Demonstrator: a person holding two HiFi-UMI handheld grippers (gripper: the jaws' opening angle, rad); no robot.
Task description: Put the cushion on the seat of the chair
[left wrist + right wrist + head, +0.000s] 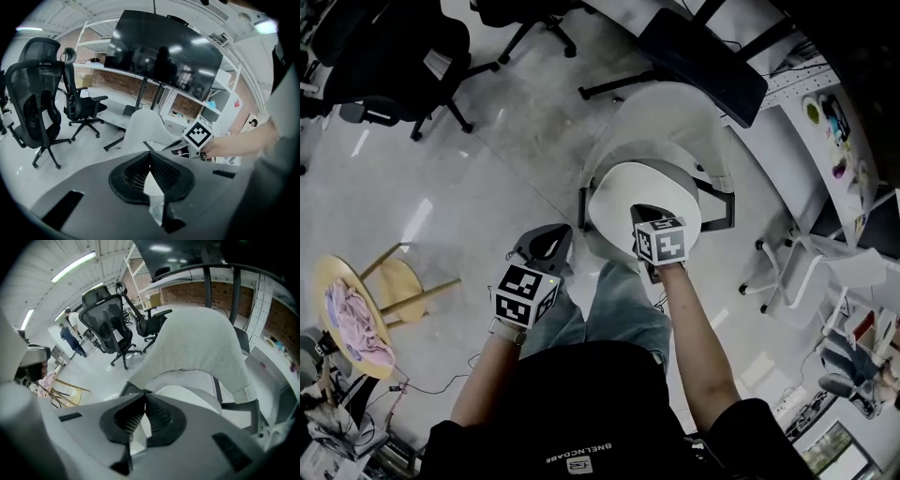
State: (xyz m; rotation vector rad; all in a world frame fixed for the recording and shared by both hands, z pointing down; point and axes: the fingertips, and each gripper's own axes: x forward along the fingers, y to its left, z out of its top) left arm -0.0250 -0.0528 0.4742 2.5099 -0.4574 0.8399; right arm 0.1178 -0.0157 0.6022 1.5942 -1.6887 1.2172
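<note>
Standing over the white chair (675,122), the person holds the right gripper (643,212) above its seat, where the round pale cushion (619,197) lies flat in front of the curved back. The cushion fills most of the seat and looks settled there. Seen along that gripper's own jaws, the two tips meet with nothing caught between them, and the cushion shows pale beyond them. Whether the tips rest on the cushion or hang just clear of it is hard to say from either angle.

The left gripper (546,240) hangs off to the left of the chair, over the floor beside the person's knee. Its jaws are closed too and hold nothing.

By my reckoning the placing itself is as good as done and this is the finishing touch. What's left calls for little: a light nudge if the cushion sits off-centre on the seat, then lifting the right gripper straight up and away from the chair without dragging the cushion along.
</note>
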